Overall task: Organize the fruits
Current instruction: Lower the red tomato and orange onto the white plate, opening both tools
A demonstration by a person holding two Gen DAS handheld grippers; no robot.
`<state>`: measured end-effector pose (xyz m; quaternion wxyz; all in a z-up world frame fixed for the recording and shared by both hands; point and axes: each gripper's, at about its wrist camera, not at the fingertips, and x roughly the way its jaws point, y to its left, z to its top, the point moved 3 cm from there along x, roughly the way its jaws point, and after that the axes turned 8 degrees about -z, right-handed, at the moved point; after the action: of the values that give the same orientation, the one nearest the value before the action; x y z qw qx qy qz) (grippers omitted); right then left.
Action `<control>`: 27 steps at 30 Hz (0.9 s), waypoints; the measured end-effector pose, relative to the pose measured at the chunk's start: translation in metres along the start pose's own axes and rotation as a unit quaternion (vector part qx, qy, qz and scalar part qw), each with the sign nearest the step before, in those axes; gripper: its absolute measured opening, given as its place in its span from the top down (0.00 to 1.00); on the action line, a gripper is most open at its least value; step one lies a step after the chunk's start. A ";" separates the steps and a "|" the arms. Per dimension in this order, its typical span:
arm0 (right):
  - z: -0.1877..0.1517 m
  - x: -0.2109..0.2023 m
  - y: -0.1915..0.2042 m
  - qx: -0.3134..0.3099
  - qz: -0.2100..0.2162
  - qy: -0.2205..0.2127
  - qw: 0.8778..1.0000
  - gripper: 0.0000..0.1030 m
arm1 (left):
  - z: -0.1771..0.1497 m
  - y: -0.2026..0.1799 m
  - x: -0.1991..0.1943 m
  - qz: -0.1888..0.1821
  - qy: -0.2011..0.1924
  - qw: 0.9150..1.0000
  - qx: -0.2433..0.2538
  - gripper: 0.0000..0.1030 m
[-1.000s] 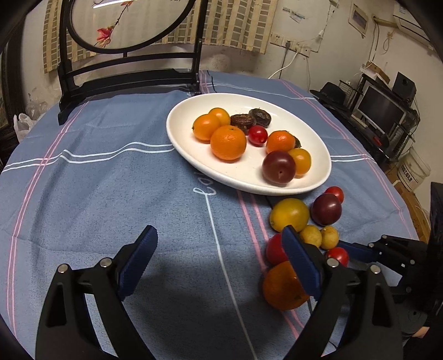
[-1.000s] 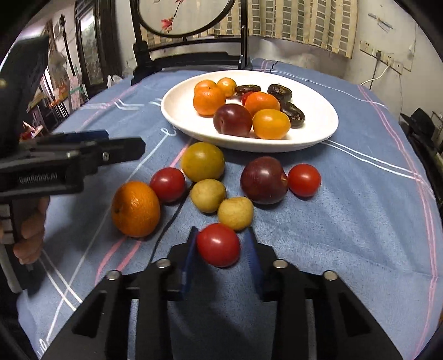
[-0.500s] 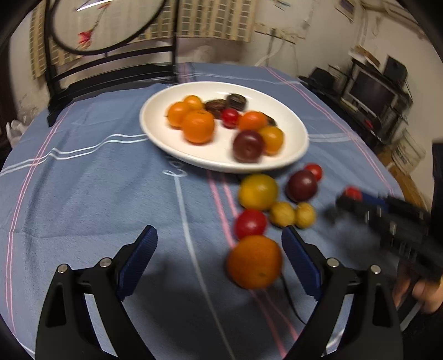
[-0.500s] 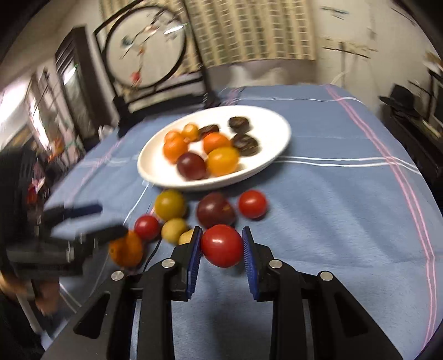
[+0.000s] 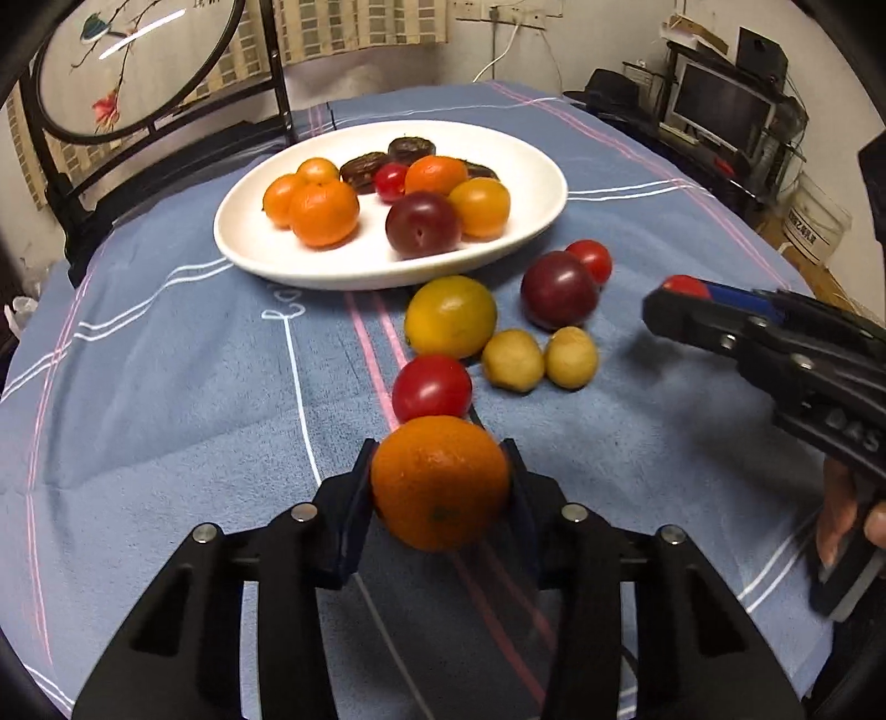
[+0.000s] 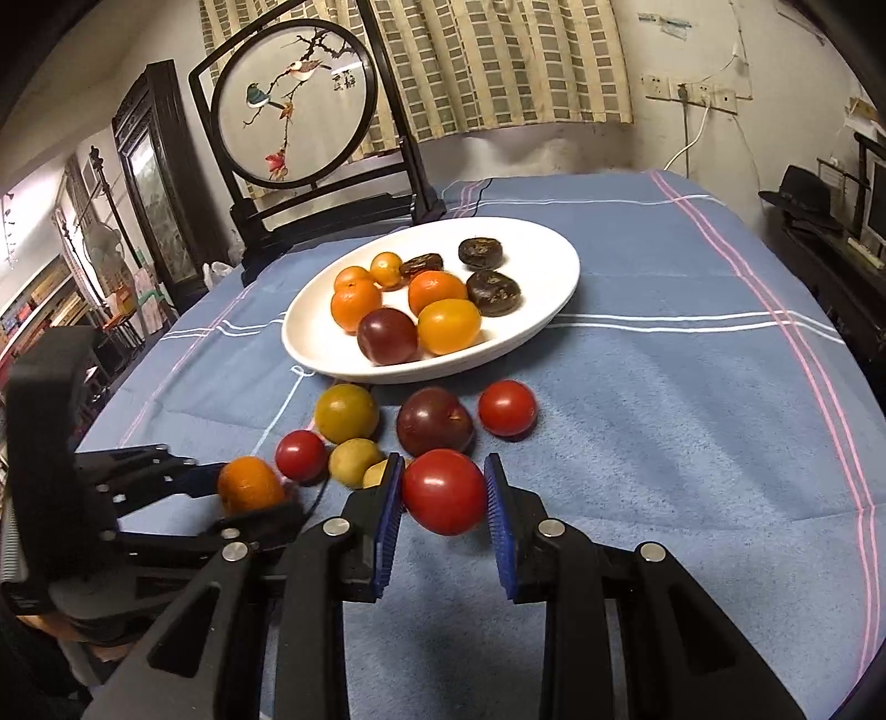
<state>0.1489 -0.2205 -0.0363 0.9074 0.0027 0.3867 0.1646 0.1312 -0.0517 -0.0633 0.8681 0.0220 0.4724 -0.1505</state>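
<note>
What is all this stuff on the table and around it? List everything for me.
plate: one, white, mid-table, heaped with fruit
oranges in plate: about four, orange
plum in plate: one, dark red
dark dried fruits: three, brown, plate's far side
loose fruit: yellow, plum, two tomatoes, two small tan ones, on cloth
tablecloth: one, blue, striped
round bird screen: one, behind table
left gripper: closing around an orange
right gripper: shut on a red tomato

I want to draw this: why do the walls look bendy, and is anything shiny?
Left wrist view: the fisheye lens curves the room's edges, and glare streaks the round screen. Right wrist view: edges darken, and the held tomato shows a small highlight.
</note>
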 end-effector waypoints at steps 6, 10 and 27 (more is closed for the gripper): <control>0.007 -0.009 0.006 0.002 0.007 -0.016 1.000 0.71 | 0.014 0.022 -0.021 -0.005 -0.019 1.000 -0.023 0.59; 0.019 -0.017 0.017 -0.015 0.004 -0.023 1.000 0.72 | 0.033 0.040 -0.033 -0.011 -0.036 0.999 -0.040 0.59; 0.123 0.074 0.052 -0.049 0.003 -0.003 0.999 0.71 | 0.120 0.109 0.008 0.032 -0.069 0.991 -0.106 0.59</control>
<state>0.2678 -0.1346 0.0051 0.9071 -0.0400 0.3757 0.1857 0.2636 0.0289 -0.0146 0.9006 -0.0655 0.4234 -0.0730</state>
